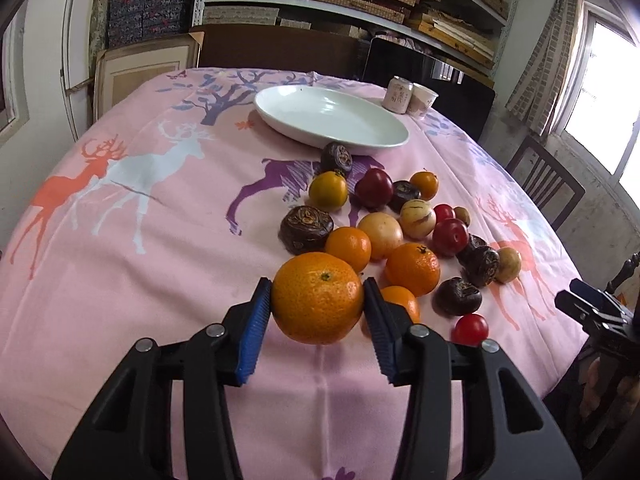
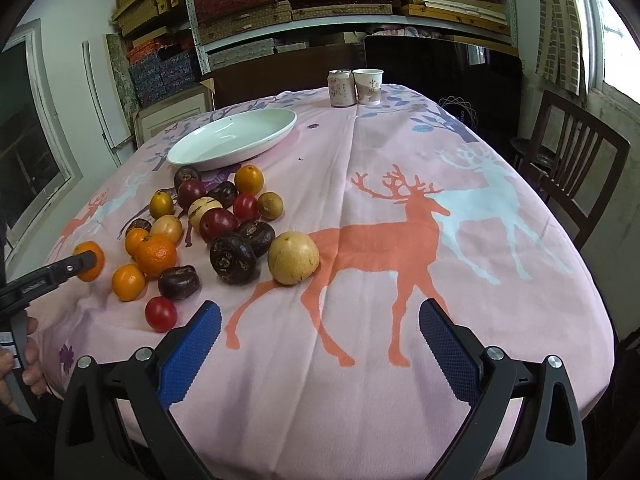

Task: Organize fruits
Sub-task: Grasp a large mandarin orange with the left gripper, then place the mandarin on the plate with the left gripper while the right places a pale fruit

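Observation:
My left gripper (image 1: 318,300) is shut on a large orange (image 1: 318,298), its blue pads pressed to both sides of the fruit just above the pink cloth. From the right wrist view the same orange (image 2: 94,266) shows at the far left, half behind a black finger. Behind it lies a pile of fruit (image 1: 396,224): several oranges, red plums, dark brown fruits and pale yellow ones. A white oval plate (image 1: 332,120) stands empty beyond the pile. My right gripper (image 2: 320,344) is open over bare cloth, a yellow fruit (image 2: 293,257) ahead of it.
A drink can (image 2: 342,88) and a paper cup (image 2: 369,86) stand at the table's far edge. Wooden chairs (image 2: 576,168) sit on the right. Shelves of boxes (image 2: 320,0) fill the back wall. A person's hand (image 2: 20,360) shows at left.

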A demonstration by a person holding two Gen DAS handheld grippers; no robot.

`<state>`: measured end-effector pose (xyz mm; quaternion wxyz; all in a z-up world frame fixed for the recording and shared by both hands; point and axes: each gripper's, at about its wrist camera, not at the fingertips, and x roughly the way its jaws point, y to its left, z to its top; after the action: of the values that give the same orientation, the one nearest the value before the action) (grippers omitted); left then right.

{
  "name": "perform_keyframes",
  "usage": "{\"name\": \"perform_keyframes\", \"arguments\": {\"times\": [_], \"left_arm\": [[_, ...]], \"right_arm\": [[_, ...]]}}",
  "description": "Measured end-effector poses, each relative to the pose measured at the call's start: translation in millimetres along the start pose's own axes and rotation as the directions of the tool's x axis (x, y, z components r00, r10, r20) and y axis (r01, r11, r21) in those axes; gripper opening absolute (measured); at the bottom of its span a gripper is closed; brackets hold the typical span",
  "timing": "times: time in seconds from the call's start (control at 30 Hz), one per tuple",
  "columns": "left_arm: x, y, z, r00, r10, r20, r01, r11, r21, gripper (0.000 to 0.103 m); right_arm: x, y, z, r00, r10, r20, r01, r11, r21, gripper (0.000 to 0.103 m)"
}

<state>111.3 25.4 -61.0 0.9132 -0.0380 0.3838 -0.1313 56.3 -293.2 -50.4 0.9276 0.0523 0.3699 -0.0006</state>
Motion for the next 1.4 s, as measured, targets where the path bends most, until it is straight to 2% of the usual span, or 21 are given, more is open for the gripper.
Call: {"name": "perform_keyframes", "arguments": {"times": [0.07, 0.17, 0.2, 0.27, 0.37, 0.43, 0.5, 0.53, 0.6, 0.8, 0.9, 0.97, 1.1, 1.23, 1.4], "left_arm": [[-8.8, -2.1, -2.1, 1.000, 0.025, 0.013, -0.025, 0.999, 0.022, 0.046], [-13.0, -4.3, -5.3, 1.000, 0.019, 0.008, -0.020, 0.999, 0.034, 0.046], [-13.9, -4.1, -7.0, 1.000, 0.017, 0.006, -0.017, 0.999, 0.036, 0.046], [-15.8, -3.2, -9.2, 1.000, 0.014, 0.005, -0.014, 0.999, 0.036, 0.046], [-15.3, -2.2, -10.8, 1.000, 0.018, 0.001, -0.018, 0.999, 0.039, 0.046], [-13.4, -1.7, -10.8, 1.000, 0.016, -0.001, -0.016, 0.999, 0.035, 0.046], [-12.0, -1.6, -10.7, 1.000, 0.015, -0.004, -0.015, 0.999, 0.035, 0.046], [-11.8, -1.8, -10.7, 1.000, 0.014, -0.004, -0.014, 0.999, 0.036, 0.046], [-11.6, -1.7, -10.3, 1.000, 0.013, -0.005, -0.013, 0.999, 0.036, 0.046], [-9.2, -2.3, -0.1, 1.000, 0.005, -0.003, -0.005, 0.999, 0.038, 0.046], [-2.3, -4.5, 23.3, 0.999, -0.035, -0.010, 0.035, 0.999, 0.042, 0.046], [8.2, -7.4, 48.5, 0.999, -0.033, -0.003, 0.033, 0.998, 0.054, 0.046], [47.3, -14.6, 108.6, 0.999, -0.040, -0.012, 0.041, 0.997, 0.069, 0.046], [103.5, -11.4, 162.2, 0.999, -0.006, -0.042, 0.008, 0.998, 0.058, 0.046], [166.2, 3.6, 202.3, 0.996, -0.006, -0.089, 0.006, 1.000, 0.003, 0.046]], "right_arm": [[15.7, 6.4, 10.3, 1.000, -0.017, -0.023, 0.016, 0.999, -0.047, 0.100], [44.3, 17.2, 18.3, 0.995, -0.042, -0.087, 0.029, 0.989, -0.145, 0.098], [52.9, 20.8, 19.5, 0.993, -0.056, -0.106, 0.037, 0.983, -0.177, 0.091], [61.3, 25.2, 20.5, 0.991, -0.063, -0.116, 0.036, 0.975, -0.218, 0.085], [70.1, 26.2, 24.1, 0.990, -0.069, -0.127, 0.038, 0.973, -0.229, 0.081], [76.8, 25.5, 25.5, 0.987, -0.048, -0.152, 0.014, 0.975, -0.222, 0.071], [80.4, 25.7, 25.3, 0.983, 0.018, -0.181, -0.057, 0.976, -0.209, 0.043], [79.3, 26.5, 25.2, 0.984, 0.023, -0.177, -0.060, 0.976, -0.208, 0.041], [75.2, 25.4, 25.5, 0.988, 0.009, -0.155, -0.040, 0.978, -0.203, 0.041], [54.6, 20.4, 44.4, 0.990, 0.099, -0.102, -0.115, 0.978, -0.172, 0.041], [55.9, 25.8, 72.9, 0.989, 0.115, -0.091, -0.131, 0.973, -0.188, 0.041], [62.4, 32.4, 96.0, 0.987, 0.134, -0.083, -0.148, 0.969, -0.198, 0.041], [96.3, 56.3, 151.9, 0.982, 0.172, -0.079, -0.185, 0.959, -0.215, 0.041], [146.0, 83.4, 192.8, 0.983, 0.165, -0.081, -0.180, 0.950, -0.256, 0.041], [196.8, 105.5, 217.3, 0.979, 0.175, -0.101, -0.197, 0.941, -0.277, 0.041]]}}
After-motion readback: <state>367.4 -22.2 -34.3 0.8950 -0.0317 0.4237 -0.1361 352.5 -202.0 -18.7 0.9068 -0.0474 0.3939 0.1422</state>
